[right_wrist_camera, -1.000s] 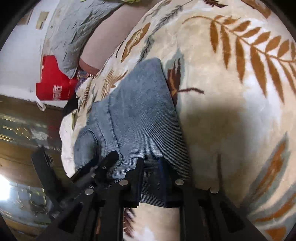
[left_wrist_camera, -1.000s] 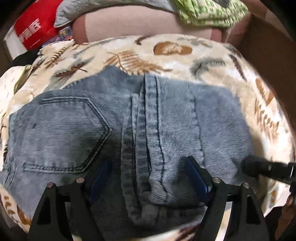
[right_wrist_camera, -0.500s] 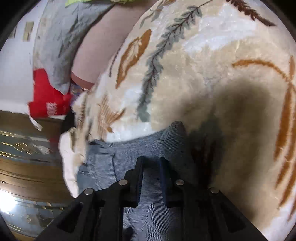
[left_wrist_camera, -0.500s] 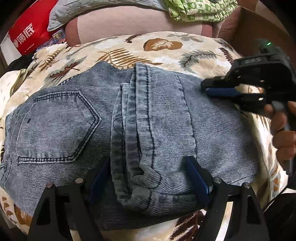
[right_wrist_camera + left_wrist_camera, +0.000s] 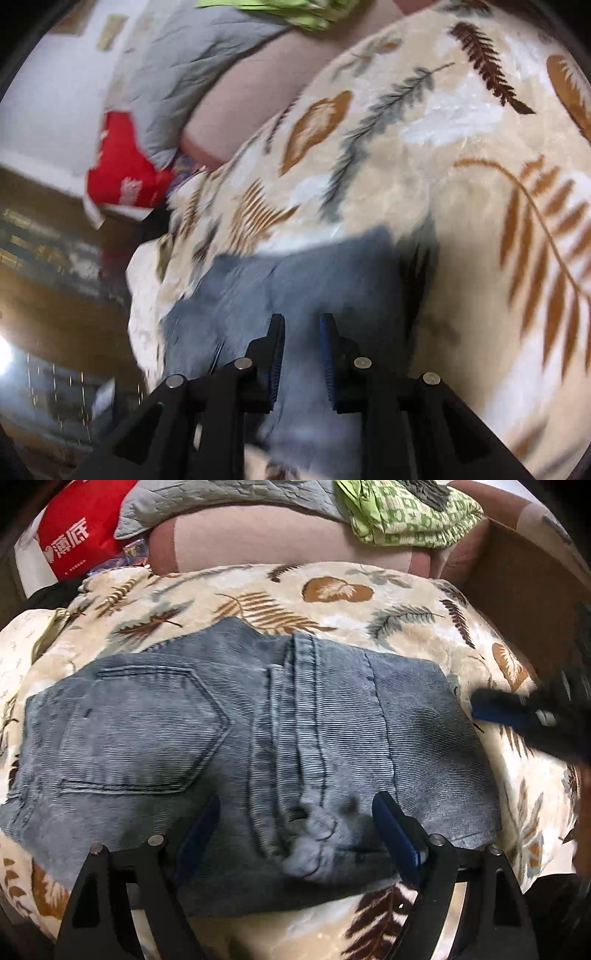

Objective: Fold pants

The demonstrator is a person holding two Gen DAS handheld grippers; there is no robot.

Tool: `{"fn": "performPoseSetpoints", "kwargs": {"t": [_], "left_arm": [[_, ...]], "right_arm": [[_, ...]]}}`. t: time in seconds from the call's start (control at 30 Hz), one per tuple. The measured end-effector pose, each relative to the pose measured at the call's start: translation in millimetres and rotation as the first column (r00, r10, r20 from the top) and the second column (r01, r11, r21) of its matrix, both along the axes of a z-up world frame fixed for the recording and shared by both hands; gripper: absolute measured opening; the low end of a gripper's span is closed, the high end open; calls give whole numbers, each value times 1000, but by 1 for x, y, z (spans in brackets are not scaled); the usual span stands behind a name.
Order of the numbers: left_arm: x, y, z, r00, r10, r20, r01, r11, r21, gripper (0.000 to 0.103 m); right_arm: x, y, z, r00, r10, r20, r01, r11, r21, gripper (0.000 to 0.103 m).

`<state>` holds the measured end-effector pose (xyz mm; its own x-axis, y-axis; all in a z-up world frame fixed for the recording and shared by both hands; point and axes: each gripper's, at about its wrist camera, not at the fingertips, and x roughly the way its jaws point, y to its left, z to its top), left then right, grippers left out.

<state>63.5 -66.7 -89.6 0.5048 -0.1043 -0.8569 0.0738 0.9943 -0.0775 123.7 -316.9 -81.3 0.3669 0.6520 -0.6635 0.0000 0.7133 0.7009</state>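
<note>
Grey-blue corduroy pants point(image 5: 236, 746) lie folded into a compact rectangle on a leaf-patterned blanket point(image 5: 332, 590), back pocket at the left. My left gripper point(image 5: 295, 827) is open wide, fingers hovering over the near edge, around the bunched seam. My right gripper point(image 5: 303, 332) has its jaws a small gap apart, holding nothing, above the pants' right end point(image 5: 295, 280). It shows blurred at the right of the left wrist view point(image 5: 517, 716), just off the pants' right edge.
A pink sofa back point(image 5: 277, 535) with a grey quilt point(image 5: 221, 494) and green cloth point(image 5: 406, 513) lies behind. A red bag point(image 5: 77, 535) is at far left. A brown box wall point(image 5: 517, 590) stands at the right.
The right gripper has let go of the pants' right end and moved down and right, off their edge. The left gripper has drawn back slightly; the pants lie flatter.
</note>
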Motion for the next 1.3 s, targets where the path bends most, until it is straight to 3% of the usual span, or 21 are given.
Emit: {"fn": "performPoseSetpoints", "kwargs": {"t": [0.07, 0.13, 0.17, 0.37, 0.4, 0.47, 0.53, 0.7, 0.77, 0.83, 0.87, 0.97, 1.03, 1.1, 1.17, 1.3], "left_arm": [[-1, 4, 0, 1000, 13, -8, -13, 1000, 10, 85], [-2, 8, 1, 999, 27, -24, -27, 1000, 2, 85], [-4, 10, 3, 999, 31, -25, -31, 1000, -4, 85], [-18, 18, 17, 999, 44, 6, -44, 999, 8, 85], [-19, 19, 18, 999, 46, 6, -46, 999, 7, 85], [-21, 22, 19, 999, 51, 8, -51, 999, 4, 85], [-24, 24, 19, 999, 54, 5, -54, 999, 2, 85], [-28, 35, 22, 997, 73, 10, -72, 997, -4, 85], [-30, 40, 24, 996, 84, 16, -84, 996, -10, 85], [-33, 48, 26, 995, 94, 21, -94, 995, -24, 85], [-35, 53, 27, 995, 100, 25, -99, 995, -30, 85], [-45, 79, 31, 989, 141, 34, -138, 987, -79, 85], [-52, 107, 30, 979, 204, 22, -199, 969, -147, 85], [-61, 138, 29, 961, 278, 10, -268, 934, -237, 85], [-70, 171, 25, 931, 366, -12, -352, 885, -304, 85], [-84, 231, 10, 845, 528, -85, -511, 748, -423, 85]], "right_arm": [[-21, 5, -10, 999, 17, -30, -18, 1000, -19, 23], [-30, 12, -37, 994, 40, -102, -52, 992, -114, 25], [-34, 11, -41, 995, 31, -97, -40, 994, -101, 25], [-46, 17, 1, 999, 36, 7, -35, 993, -113, 25], [-50, 17, 1, 999, 43, 15, -41, 993, -110, 26], [-55, 23, -13, 998, 60, -20, -62, 988, -142, 41], [-58, 23, -29, 997, 52, -57, -60, 986, -153, 41], [-59, 33, 4, 998, 60, 10, -57, 985, -162, 41], [-61, 38, 8, 997, 76, 33, -69, 984, -162, 50], [-59, 45, -8, 996, 89, -2, -88, 977, -197, 59], [-59, 45, -19, 995, 89, -47, -97, 971, -216, 59], [-60, 47, -11, 997, 72, -18, -74, 975, -208, 59], [-59, 49, -2, 998, 68, 3, -66, 977, -203, 59], [-59, 55, 10, 996, 77, 34, -67, 970, -233, 59], [-60, 64, 17, 995, 83, 50, -68, 966, -249, 59], [-65, 73, 23, 991, 112, 73, -90, 962, -256, 59]]}}
